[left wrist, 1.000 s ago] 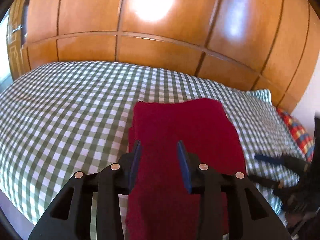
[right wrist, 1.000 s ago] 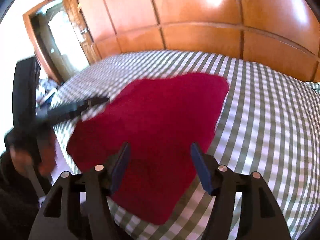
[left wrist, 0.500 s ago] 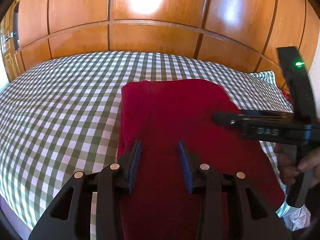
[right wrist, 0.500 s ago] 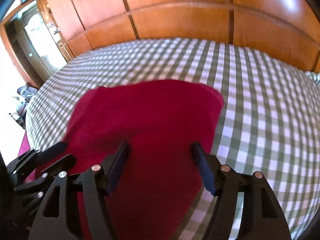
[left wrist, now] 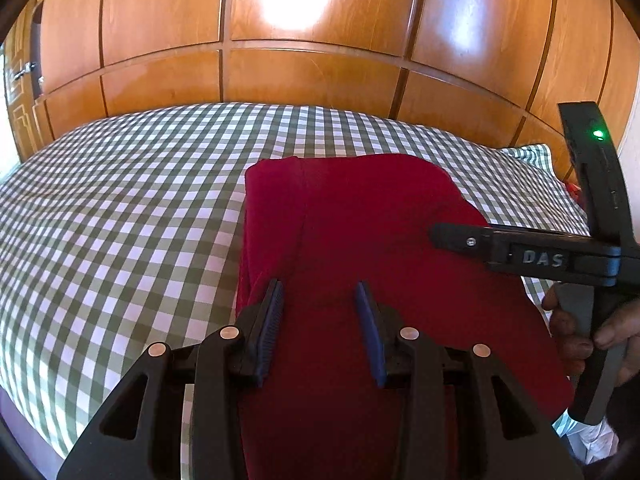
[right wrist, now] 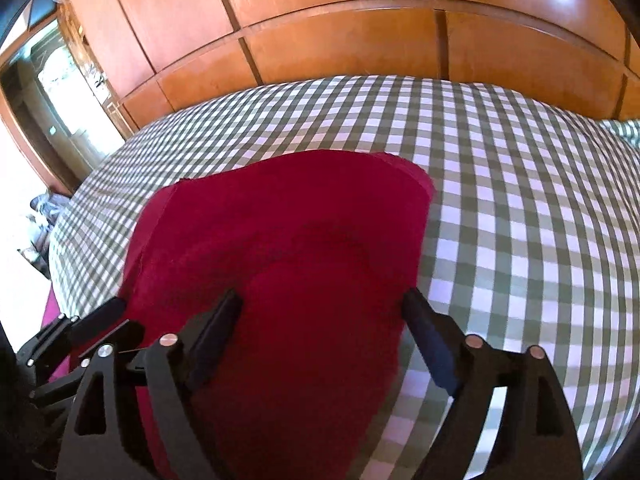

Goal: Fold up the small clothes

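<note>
- The red garment (left wrist: 360,240) lies flat on the bed (left wrist: 120,216), at its near edge, with the wooden wardrobe (left wrist: 304,72) well beyond the bed's far side.
- A lengthwise fold line runs down the garment's left part; the piece appears partly folded.
- The left hand-held gripper (left wrist: 320,312) hangs over the garment's near end, jaws part-open; whether the pads touch cloth I cannot tell, and nothing is seen pinched.
- The right hand-held gripper (right wrist: 324,328) is over the garment's right part, jaws opening, released, cloth below them.
- A hand (left wrist: 588,336) carries the right unit beside the garment's right edge.
- Risk: a shallow pinch may catch only the top layer, undoing the fold.
- Risk: jaws may grab the bed's checked sheet with the garment, dragging both.
- Risk: uneven lifting by the two units may skew the edges.
</note>
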Demonstrator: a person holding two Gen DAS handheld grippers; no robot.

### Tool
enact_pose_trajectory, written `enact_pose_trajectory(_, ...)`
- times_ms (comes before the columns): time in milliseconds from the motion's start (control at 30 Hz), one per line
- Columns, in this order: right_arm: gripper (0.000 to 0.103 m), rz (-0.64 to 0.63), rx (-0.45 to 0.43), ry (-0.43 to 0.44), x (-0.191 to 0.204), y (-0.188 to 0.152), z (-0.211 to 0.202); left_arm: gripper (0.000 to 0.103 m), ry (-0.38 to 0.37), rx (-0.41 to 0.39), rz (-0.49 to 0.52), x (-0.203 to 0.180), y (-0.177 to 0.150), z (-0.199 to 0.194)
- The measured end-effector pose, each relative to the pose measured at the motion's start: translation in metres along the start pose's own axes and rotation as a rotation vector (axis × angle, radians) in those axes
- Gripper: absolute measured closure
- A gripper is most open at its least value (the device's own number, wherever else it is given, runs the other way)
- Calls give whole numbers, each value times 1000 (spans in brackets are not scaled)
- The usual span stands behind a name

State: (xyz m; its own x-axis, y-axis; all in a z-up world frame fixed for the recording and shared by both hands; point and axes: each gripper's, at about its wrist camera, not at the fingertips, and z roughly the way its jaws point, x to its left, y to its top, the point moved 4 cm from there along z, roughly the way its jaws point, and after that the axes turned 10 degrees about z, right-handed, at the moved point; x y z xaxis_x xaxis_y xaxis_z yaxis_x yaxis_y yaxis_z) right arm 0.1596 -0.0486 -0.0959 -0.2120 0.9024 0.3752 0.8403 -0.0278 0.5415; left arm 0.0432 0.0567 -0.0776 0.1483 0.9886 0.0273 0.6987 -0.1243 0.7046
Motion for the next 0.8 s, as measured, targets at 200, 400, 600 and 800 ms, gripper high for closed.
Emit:
enact_pose_trajectory(200, 15, 30, -17, 10, -6, -14, -25, 48, 13, -5, -15, 0, 0, -8)
enact_pose_trajectory(400, 15, 77, -24, 29, -16, -31, -48, 41, 20, 5, -54, 7, -8, -14)
enact_pose_trajectory(600, 15, 104, -20, 54, -22, -52, -73, 41, -68, 6, -180, 26, -20, -28)
enact_pose_trajectory(800, 15, 153, 13, 130, -29, -84, -92, 76, -253, 45, -273, 37, -36, -28)
